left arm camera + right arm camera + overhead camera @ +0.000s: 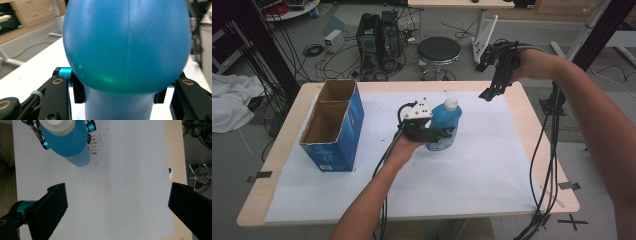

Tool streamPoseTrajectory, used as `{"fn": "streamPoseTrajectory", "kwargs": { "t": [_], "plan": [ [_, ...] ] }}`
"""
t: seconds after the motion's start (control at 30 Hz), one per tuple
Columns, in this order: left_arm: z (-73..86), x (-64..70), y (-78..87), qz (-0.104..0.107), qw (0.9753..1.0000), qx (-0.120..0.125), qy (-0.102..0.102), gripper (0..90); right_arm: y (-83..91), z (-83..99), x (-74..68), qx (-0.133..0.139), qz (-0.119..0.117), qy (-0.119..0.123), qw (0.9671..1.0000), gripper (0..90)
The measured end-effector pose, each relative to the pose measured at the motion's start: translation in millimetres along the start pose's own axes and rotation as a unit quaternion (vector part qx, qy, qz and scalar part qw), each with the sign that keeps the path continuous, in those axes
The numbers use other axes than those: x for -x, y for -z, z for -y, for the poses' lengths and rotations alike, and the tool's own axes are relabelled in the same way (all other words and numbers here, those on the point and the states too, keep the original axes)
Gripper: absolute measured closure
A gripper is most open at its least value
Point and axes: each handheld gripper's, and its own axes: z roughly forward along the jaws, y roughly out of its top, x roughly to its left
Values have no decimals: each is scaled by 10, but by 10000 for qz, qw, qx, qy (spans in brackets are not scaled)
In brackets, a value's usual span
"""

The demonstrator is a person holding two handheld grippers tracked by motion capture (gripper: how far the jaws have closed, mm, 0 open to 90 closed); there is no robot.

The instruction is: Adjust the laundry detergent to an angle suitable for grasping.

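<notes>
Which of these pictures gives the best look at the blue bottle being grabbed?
The high view: it shows the whole blue bottle upright with its white cap, the left gripper clamped on it. The left gripper view has its body very close, without the cap. The right gripper view shows it from above, cut off by the frame's top.

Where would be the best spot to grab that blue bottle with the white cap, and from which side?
Probably the narrower body of the blue bottle, below its bulging shoulder, approached level from the side. It stands upright, and the bulge above should keep it from slipping down. The left hand-held gripper is clamped there already, a jaw on either flank.
</notes>
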Motion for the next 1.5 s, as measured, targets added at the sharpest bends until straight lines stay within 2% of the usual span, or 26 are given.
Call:
{"fn": "streamPoseTrajectory", "kwargs": {
  "t": [0.07, 0.1, 0.17, 0.27, 0.33, 0.37, 0.4, 0.47, 0.5, 0.6, 0.73, 0.83, 0.97, 1.0, 1.03, 1.07, 1.1, 1.13, 1.2, 1.23, 1.27, 1.3, 1.33, 1.37, 1.4, 1.5],
  "plan": [
    [26, -19, 42, 216, 9998, -11, 7, 438, 10, -3, -16, -17, 8, -21, 10000, 14],
    [26, -19, 42, 216, 9998, -11, 7, 438, 10, -3, -16, -17, 8, -21, 10000, 14],
    [35, -34, 75, 410, 9991, -35, -66, 438, 19, -7, -36, -16, 20, -41, 10000, 14],
    [40, -35, 93, 502, 9987, 14, -42, 438, 29, -7, -56, 31, 46, -69, 10000, 14],
    [47, -52, 116, 578, 9983, 5, -111, 438, 42, -14, -67, -18, 37, -45, 10000, 14],
    [56, -57, 121, 686, 9976, 73, -42, 438, 44, -17, -79, -19, 46, -47, 10000, 14],
    [56, -57, 121, 686, 9976, 73, -42, 438, 44, -17, -79, -19, 46, -47, 10000, 14],
    [65, -59, 127, 858, 9961, 185, -63, 438, 45, -24, -99, -24, 45, -24, 10000, 14],
    [59, -65, 132, 911, 9956, 162, -142, 438, 41, -24, -99, -6, 45, 8, 10000, 14],
    [49, -70, 115, 1037, 9944, 93, -153, 438, 44, -29, -118, -9, 46, -20, 10000, 14],
    [61, -80, 96, 1118, 9936, 128, -63, 438, 50, -45, -145, 7, 49, -48, 10000, 14],
    [56, -114, 104, 1295, 9913, 67, -214, 438, 41, -50, -145, 26, 38, -9, 10000, 14],
    [64, -140, 79, 1560, 9876, 125, -78, 438, 23, -65, -147, 16, 30, -45, 10000, 14],
    [72, -162, 75, 1583, 9872, 99, -178, 439, 15, -78, -152, 41, 27, -59, 10000, 14],
    [92, -168, 58, 1703, 9852, 98, -158, 438, 21, -86, -149, -8, 23, -25, 10000, 14],
    [92, -168, 58, 1703, 9852, 98, -158, 439, 21, -86, -149, -8, 23, -25, 10000, 14],
    [95, -190, 58, 1760, 9838, -13, -349, 439, 11, -94, -150, 15, 20, 4, 10000, 14],
    [104, -169, 41, 1807, 9831, 31, -305, 439, 12, -95, -157, 0, 20, -36, 10000, 14],
    [105, -139, 5, 1928, 9808, -42, -305, 439, 13, -96, -159, -5, 17, -46, 10000, 14],
    [106, -141, -21, 2029, 9781, -149, -441, 439, 17, -95, -165, 39, 25, -88, 10000, 14],
    [106, -141, -21, 2029, 9781, -149, -441, 439, 17, -95, -165, 39, 25, -88, 10000, 14],
    [102, -137, -29, 2067, 9770, -189, -482, 439, 17, -92, -159, 66, 29, -67, 10000, 14],
    [106, -99, -46, 2084, 9774, -85, -342, 438, 19, -92, -156, 88, 36, -51, 9999, 14],
    [102, -109, -51, 2124, 9760, -123, -457, 439, 35, -92, -158, 49, 32, -51, 10000, 14],
    [102, -113, -56, 2153, 9755, -114, -448, 439, 29, -91, -167, 106, 46, -109, 9999, 14],
    [101, -105, -75, 2146, 9757, -76, -444, 439, 44, -90, -162, 44, 29, -91, 9999, 14]
  ]
}}
